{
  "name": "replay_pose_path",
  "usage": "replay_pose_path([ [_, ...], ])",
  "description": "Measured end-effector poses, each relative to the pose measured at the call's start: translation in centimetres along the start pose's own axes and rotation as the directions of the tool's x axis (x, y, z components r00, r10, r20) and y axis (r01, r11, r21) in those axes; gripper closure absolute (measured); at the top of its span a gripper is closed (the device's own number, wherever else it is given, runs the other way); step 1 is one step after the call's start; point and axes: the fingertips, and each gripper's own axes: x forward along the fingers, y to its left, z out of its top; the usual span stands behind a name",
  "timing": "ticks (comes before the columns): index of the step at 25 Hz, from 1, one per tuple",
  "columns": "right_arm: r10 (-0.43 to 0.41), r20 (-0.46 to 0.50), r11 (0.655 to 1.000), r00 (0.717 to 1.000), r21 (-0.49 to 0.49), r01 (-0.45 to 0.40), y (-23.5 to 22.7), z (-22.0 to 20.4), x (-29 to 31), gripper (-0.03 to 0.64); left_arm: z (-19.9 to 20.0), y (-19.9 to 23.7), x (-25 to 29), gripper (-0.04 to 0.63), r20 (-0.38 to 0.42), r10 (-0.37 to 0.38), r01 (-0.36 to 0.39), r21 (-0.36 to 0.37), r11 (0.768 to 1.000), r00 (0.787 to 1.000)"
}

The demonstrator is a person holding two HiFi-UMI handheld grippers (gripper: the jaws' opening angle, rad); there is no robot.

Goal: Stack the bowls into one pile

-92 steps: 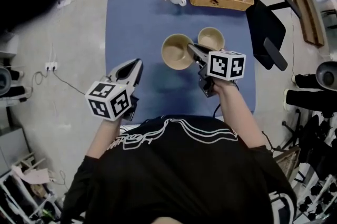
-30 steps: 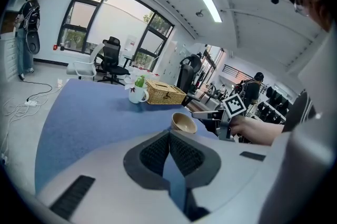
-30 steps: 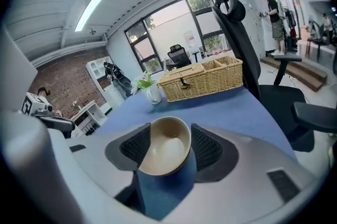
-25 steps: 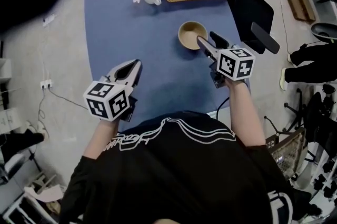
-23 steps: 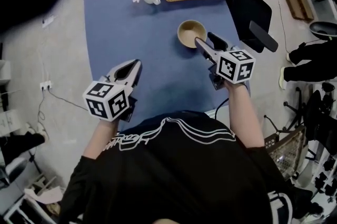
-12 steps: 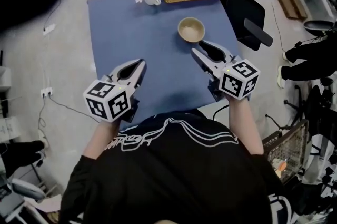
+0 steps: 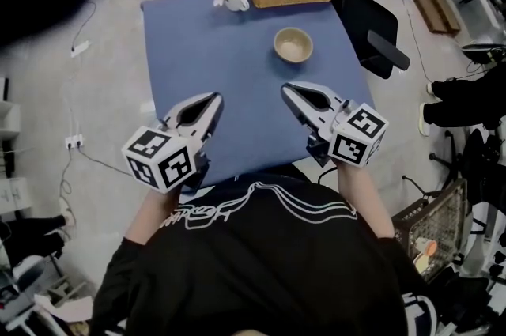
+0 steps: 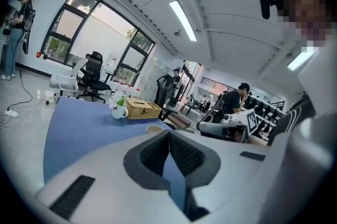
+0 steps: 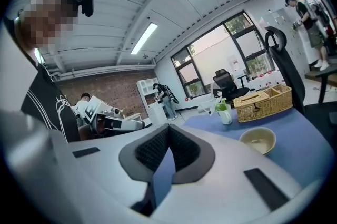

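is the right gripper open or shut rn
Shut: the right gripper has just been closing, and its jaws meet at the tips with nothing between them.

Stacked bowls sit upright, mouth up, on the far right part of the blue tabletop, nearer its right edge than its left. From above the pile reads as a single beige round with a paler, glossy hollow. It rests level, and how many bowls nest inside cannot be told.
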Motion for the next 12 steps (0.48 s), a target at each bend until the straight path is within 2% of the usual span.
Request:
replay_pose_path([
  [4, 0.018, 0.015, 0.999, 1.000, -0.041, -0.017, 1.6, -0.3, -0.1, 0.591, 0.0, -0.9, -0.9, 0.572, 0.014, -0.036, 0.035, 0.024, 0.999, 0.999],
  [12, 0.008, 0.003, 1.000, 1.000, -0.011, -0.008, 1.8, -2.4, -0.1, 0.591, -1.3, -0.9, -1.0, 0.571, -0.014, -0.037, 0.038, 0.040, 0.999, 0.999],
])
